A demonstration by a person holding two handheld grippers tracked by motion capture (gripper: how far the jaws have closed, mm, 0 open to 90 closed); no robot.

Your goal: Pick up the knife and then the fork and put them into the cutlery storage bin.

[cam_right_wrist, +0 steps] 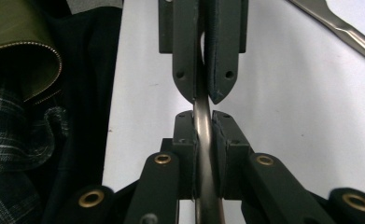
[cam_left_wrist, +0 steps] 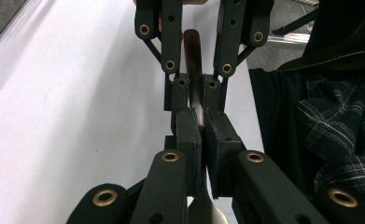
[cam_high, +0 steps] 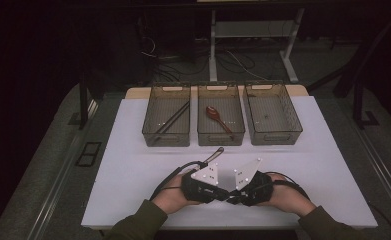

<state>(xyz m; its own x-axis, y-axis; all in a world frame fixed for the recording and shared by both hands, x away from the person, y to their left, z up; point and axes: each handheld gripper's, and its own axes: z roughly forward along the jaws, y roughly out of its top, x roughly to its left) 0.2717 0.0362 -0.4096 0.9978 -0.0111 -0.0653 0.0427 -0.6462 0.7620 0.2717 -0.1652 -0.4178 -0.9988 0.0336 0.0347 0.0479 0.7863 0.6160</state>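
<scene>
Over the smooth white table (cam_high: 133, 165), a slim, curved metal utensil handle (cam_right_wrist: 203, 126) is pinched between the black jaws of both the left gripper (cam_left_wrist: 200, 140) and the right gripper (cam_right_wrist: 203, 140), which meet tip to tip.

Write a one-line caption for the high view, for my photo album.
Two hand-held claws, left claw and right claw, meet tip to tip on a slim metal utensil before three translucent plastic bins.

A slim metal utensil (cam_right_wrist: 203, 126) — dark, glossy, gently curved along its handle — is pinched between both claws. It hangs just above the white table (cam_high: 133, 165), near its front edge.
</scene>
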